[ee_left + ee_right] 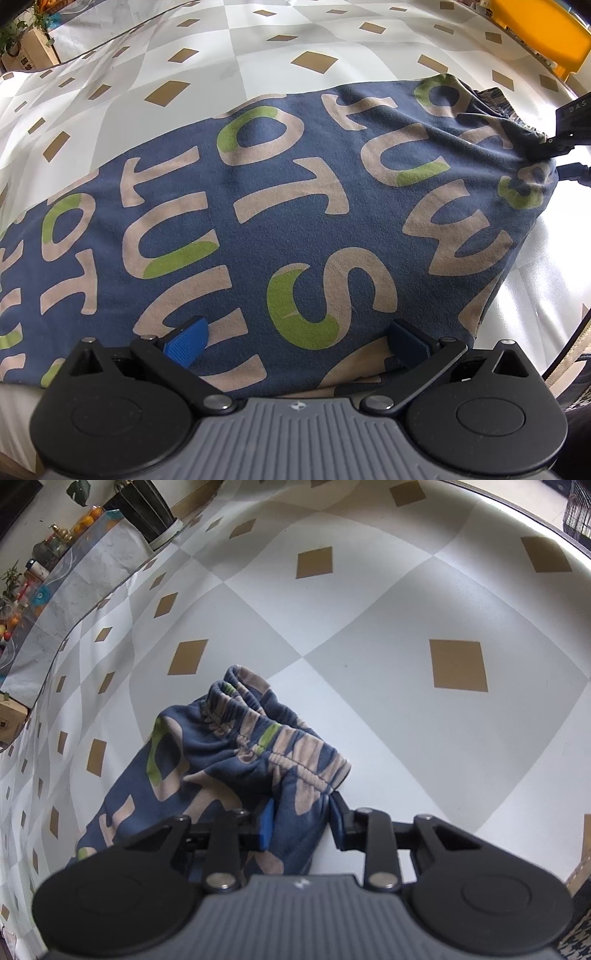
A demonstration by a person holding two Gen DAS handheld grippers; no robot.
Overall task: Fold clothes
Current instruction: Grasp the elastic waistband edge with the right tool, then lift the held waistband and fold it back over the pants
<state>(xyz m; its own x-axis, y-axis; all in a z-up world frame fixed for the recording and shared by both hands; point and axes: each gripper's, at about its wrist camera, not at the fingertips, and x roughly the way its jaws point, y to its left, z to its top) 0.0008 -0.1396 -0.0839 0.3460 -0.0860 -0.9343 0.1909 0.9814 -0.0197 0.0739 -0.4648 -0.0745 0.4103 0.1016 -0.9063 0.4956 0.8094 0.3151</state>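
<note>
Right wrist view: right gripper (301,821) had its jaws drawn in on a bunch of the blue lettered trousers (221,775) just below the elastic waistband (280,749). Cloth ran from there away to its left, long axis across the checked tablecloth (406,627). Left gripper (295,341) stood wide, empty, over the leg end.

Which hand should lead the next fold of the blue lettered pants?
Right. Its tongs have pinched the pants just below the waistband, ready to lift. The left tongs stand open over flat cloth, gripping nothing.
</note>
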